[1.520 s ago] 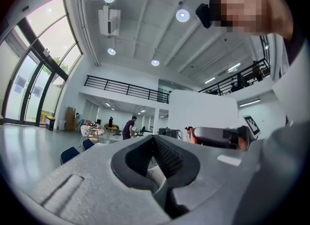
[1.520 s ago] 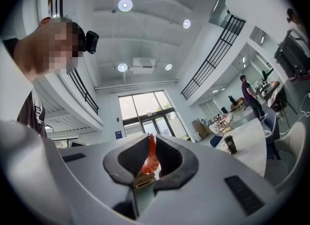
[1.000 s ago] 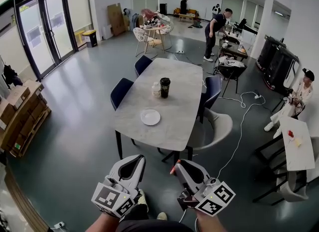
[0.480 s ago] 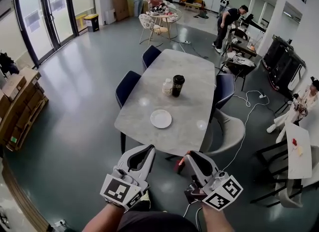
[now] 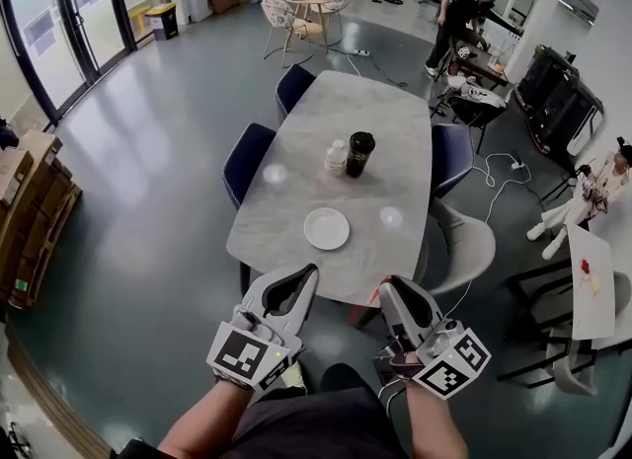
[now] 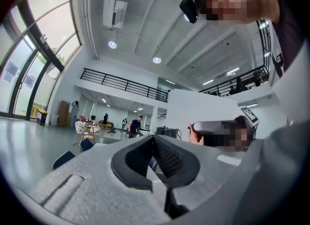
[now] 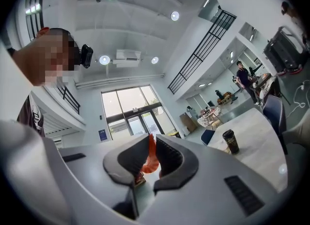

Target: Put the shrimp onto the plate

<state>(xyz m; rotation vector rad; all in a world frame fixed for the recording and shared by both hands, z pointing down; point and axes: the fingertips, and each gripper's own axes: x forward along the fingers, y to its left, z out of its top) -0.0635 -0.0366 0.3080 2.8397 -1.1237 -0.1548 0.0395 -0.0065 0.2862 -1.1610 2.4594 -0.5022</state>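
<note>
In the head view a white plate (image 5: pixel 326 228) lies empty on the near end of the grey table (image 5: pixel 296 200). My right gripper (image 5: pixel 383 287) hovers just short of the table's near edge, shut on an orange shrimp (image 5: pixel 375 295). In the right gripper view the shrimp (image 7: pixel 151 158) stands upright, pinched between the dark pads of the right gripper (image 7: pixel 151 140). My left gripper (image 5: pixel 307 272) is held level beside it, also short of the table. In the left gripper view the left gripper (image 6: pixel 154 140) has its tips together with nothing between them.
A black cup (image 5: pixel 361 153) and a small white container (image 5: pixel 338 158) stand mid-table beyond the plate. Blue chairs (image 5: pixel 246 158) and a beige chair (image 5: pixel 476 246) flank the table. Cardboard boxes (image 5: pixel 20 210) sit at the left, a small white table (image 5: pixel 592 284) at the right, people at the back.
The table and plate have come closer in the head view as the person walked toward them. Both grippers keep the same pose, the shrimp still in the right one.
</note>
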